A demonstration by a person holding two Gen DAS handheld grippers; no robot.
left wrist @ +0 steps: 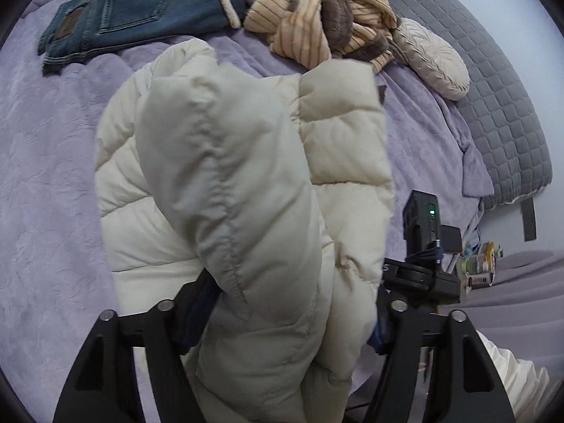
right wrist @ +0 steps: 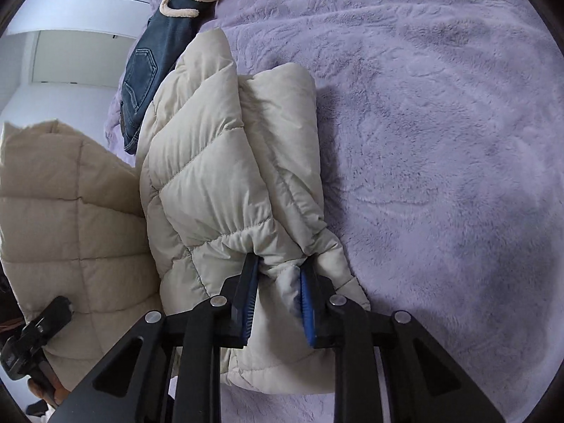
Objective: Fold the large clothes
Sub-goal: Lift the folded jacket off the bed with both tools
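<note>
A cream puffer jacket [left wrist: 225, 183] hangs bunched above the lilac bedspread [left wrist: 53, 176], held by both grippers. My left gripper [left wrist: 282, 320] is shut on a thick fold of the jacket; the padding hides most of its fingers. My right gripper [right wrist: 278, 282] is shut on another bunched part of the jacket [right wrist: 218, 162], with its blue pads [right wrist: 306, 303] pressed into the fabric. In the right wrist view, the part held by the left gripper shows at the left [right wrist: 63, 211], with the left gripper body [right wrist: 31, 345] below it.
Blue jeans [left wrist: 134, 14] lie at the far side of the bed, also in the right wrist view [right wrist: 151, 70]. A brown and tan striped garment [left wrist: 317, 10] is heaped beside them. A beige cushion [left wrist: 433, 60] and grey quilt [left wrist: 500, 105] lie at the right. White wall and cupboard [right wrist: 70, 53] stand beyond.
</note>
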